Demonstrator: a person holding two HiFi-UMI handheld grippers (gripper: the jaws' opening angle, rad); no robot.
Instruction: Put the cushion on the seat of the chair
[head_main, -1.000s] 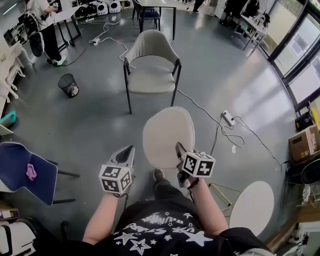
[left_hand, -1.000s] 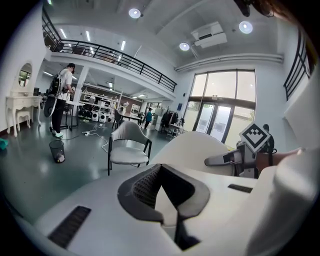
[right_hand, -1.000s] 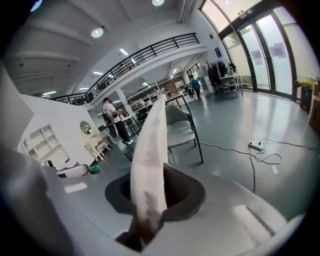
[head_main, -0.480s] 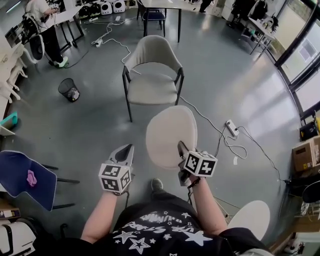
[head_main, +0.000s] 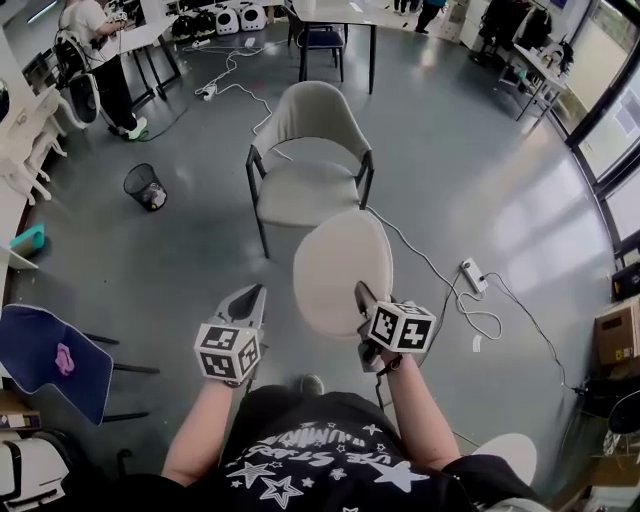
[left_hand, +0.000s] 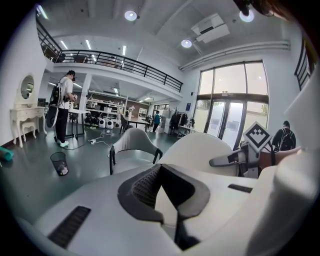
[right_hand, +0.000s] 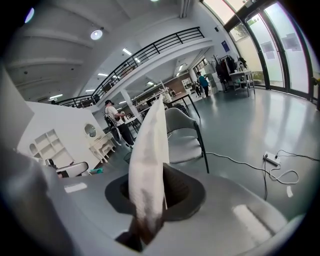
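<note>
Carriage is the step in hand, I judge: the pale beige, oval, padded fabric cushion (head_main: 338, 270) hangs in the air, clear of the chair.

In the head view the right gripper (head_main: 362, 300) pinches the cushion's rim at about five o'clock. The beige upholstered armchair with thin black metal legs (head_main: 305, 190) stands at twelve o'clock from the cushion, its seat bare, on a glossy grey floor (head_main: 480, 180). The left gripper (head_main: 255, 298), at eight o'clock from the cushion, carries nothing. A white power strip with a looping cable (head_main: 470, 275) lies at three o'clock, and feet should probably keep clear of it. To do this well, the cushion likely needs tipping flat and matching to the curved seat. It should be lowered fully before the grip is let go, since a one-sided pinch may let the soft padding droop.

In the left gripper view the jaws stand close together and empty, their ribbed dark pads (left_hand: 142, 187) facing each other. The armchair's scooped shell (left_hand: 131, 145) is at eleven o'clock and the cushion's smooth dome (left_hand: 200, 150) at one o'clock.

In the right gripper view the jaws are clamped on the cushion's thin edge (right_hand: 150, 165), which rises upright like a blade, matte and finely woven. The armchair (right_hand: 182, 142) is at one o'clock behind it.
</note>
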